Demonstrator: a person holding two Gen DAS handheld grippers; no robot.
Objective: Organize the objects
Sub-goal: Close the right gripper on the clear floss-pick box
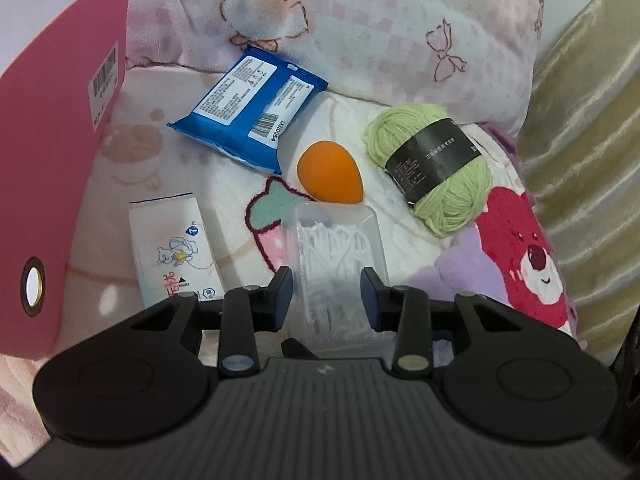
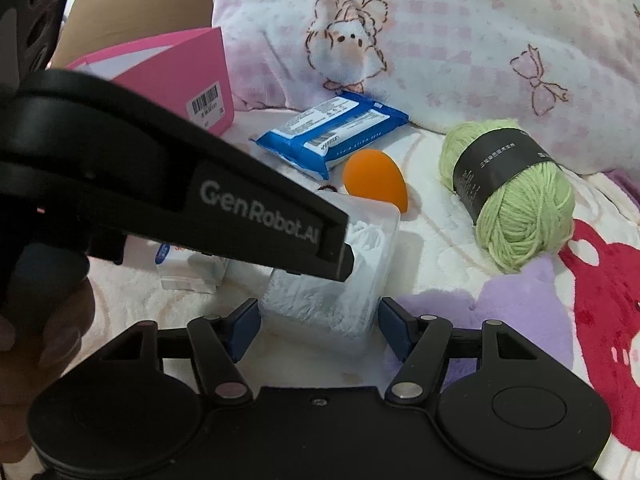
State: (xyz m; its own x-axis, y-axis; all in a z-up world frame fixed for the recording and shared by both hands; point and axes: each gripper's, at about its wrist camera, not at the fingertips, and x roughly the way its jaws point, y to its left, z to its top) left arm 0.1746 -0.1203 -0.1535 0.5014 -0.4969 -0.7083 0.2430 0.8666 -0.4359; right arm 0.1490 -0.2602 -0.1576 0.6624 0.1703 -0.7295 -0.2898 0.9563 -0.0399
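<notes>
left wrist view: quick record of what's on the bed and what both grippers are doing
surface: blanket, pillow behind
pink box: far left, upright
wipes: blue pack at the back, by the pillow
sponge: orange, egg-shaped, between wipes and yarn
yarn: green ball, black band, right side
tissues: white pack, left of clear box
clear box: white contents, nearest the grippers
left gripper: fingers astride clear box, grip unclear
right gripper: open, jaws either side of clear box

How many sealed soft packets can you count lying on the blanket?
2. The blue plastic wipes packet lies at the back near the pink cardboard box; the white tissue packet lies nearer, beside the clear plastic box. Others may be hidden.
</notes>
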